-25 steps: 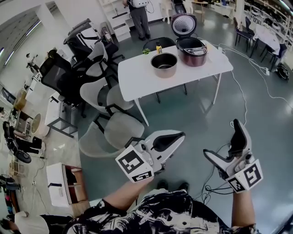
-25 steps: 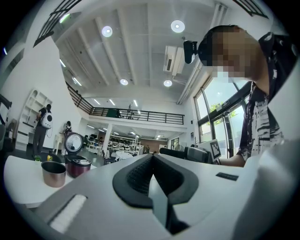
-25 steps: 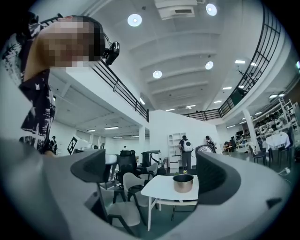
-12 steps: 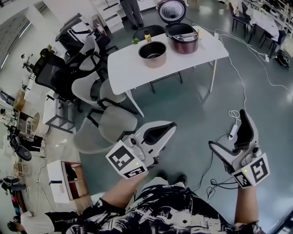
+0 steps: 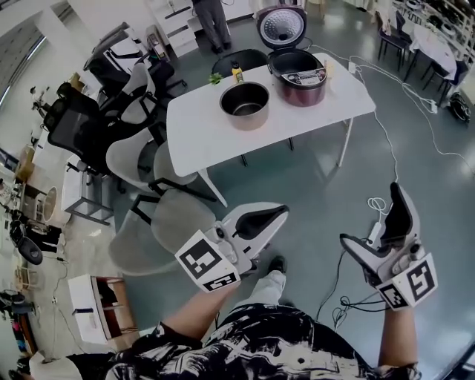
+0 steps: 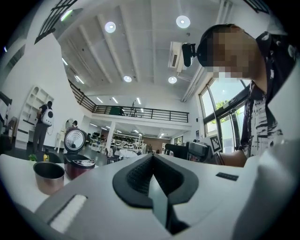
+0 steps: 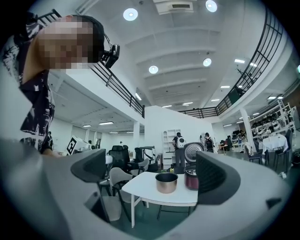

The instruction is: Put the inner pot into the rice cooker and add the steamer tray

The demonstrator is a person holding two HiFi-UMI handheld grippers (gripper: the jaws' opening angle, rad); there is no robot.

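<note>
The left gripper (image 5: 276, 215) is shut tight. Its two jaws press together and there is nothing in them. The right gripper (image 5: 377, 231) is open wide, and it holds nothing too. Both hang in the air over the floor (image 5: 312, 185), well away from the bench (image 5: 200, 137).

The inner pot (image 5: 245, 104) stands on the white bench, just beside the rice cooker (image 5: 300, 74). The cooker's lid (image 5: 277, 18) is up. The pot is not in the cooker yet. A small bottle (image 5: 237, 72) stands behind the pot. I cannot see a steamer tray anywhere.

Some things could go wrong, I think. Cords (image 5: 375, 204) lie on the floor near the right gripper, and a foot could catch on them on the way to the bench. Chairs (image 5: 182, 215) crowd the left side of the bench and could get in the way. The pot looks smooth and round, so it could slip or tip if a gripper pinches only a little bit of the rim. The shut gripper has to open first, or it will just bump the pot.

I cannot read any words. The cube (image 5: 211, 267) on each gripper shows only black and white squares. The panel on the cooker is too small to read.
</note>
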